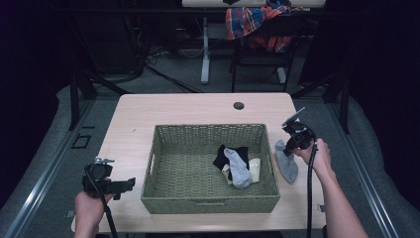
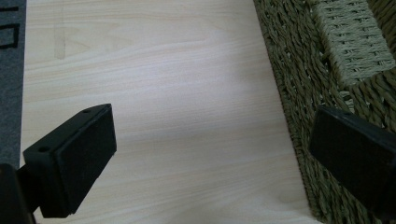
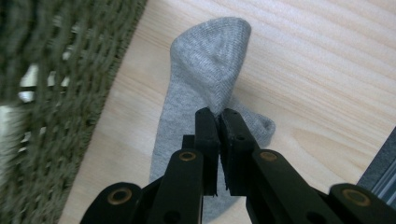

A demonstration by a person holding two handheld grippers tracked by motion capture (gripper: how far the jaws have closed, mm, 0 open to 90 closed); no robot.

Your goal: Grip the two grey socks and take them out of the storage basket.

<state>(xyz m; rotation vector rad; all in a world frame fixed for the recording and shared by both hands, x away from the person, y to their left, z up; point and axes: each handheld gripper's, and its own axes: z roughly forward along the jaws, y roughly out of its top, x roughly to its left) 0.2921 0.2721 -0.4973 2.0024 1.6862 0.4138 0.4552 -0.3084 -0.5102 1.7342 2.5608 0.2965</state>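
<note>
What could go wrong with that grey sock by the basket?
The right gripper pinches only a fold of the grey sock, so it might slip free when lifted. The sock lies close beside the woven basket, so its dangling end could catch on the rim rather than land with the socks inside.

A grey sock (image 3: 205,84) lies beside an olive woven basket (image 1: 163,198) (black, grey and cream socks (image 1: 238,163) inside).

One woven basket (image 1: 163,196) on worktop (image 1: 133,114). Socks: one grey (image 1: 287,163) beside basket; in basket one grey (image 1: 238,168), one black (image 1: 223,154), one cream (image 1: 254,169). Two grippers (image 1: 130,184) (image 1: 286,148).
</note>
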